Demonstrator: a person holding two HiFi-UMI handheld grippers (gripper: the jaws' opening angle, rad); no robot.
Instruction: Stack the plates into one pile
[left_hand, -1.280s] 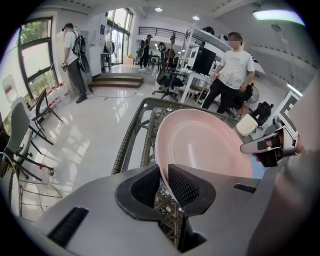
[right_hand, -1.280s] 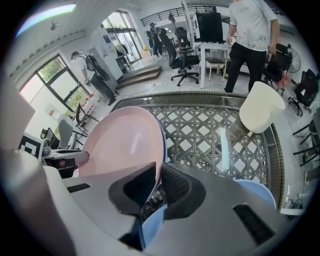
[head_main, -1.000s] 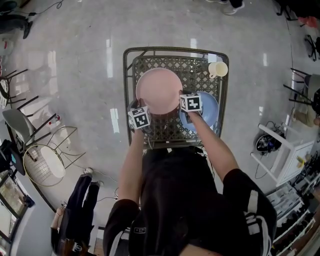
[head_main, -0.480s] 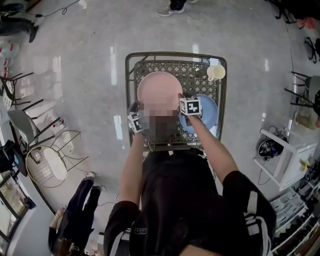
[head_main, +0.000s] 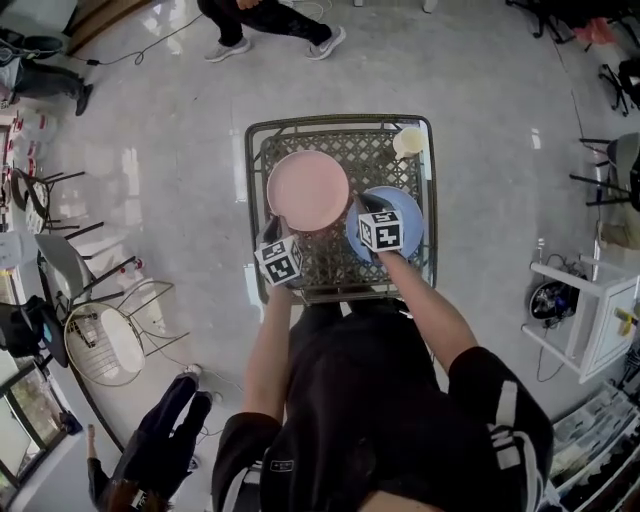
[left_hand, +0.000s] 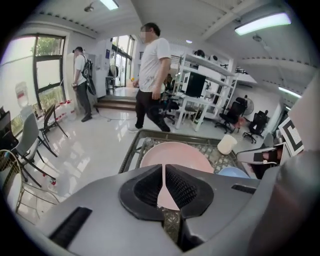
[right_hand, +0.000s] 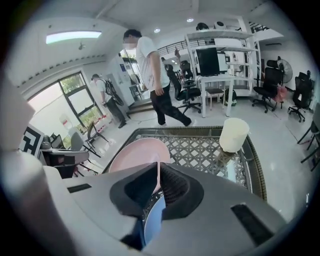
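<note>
Lattice worktop bears pink plate beside blue plate. Left gripper and right gripper have drawn back from the pink plate. Both sets of jaws are together and empty, the left's just closed.

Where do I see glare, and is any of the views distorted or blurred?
Head view: white glare patches on the glossy floor, otherwise sharp. Left gripper view: strong fisheye bending, black corners, ceiling light overexposed. Right gripper view: same bending; window washed out.
</note>
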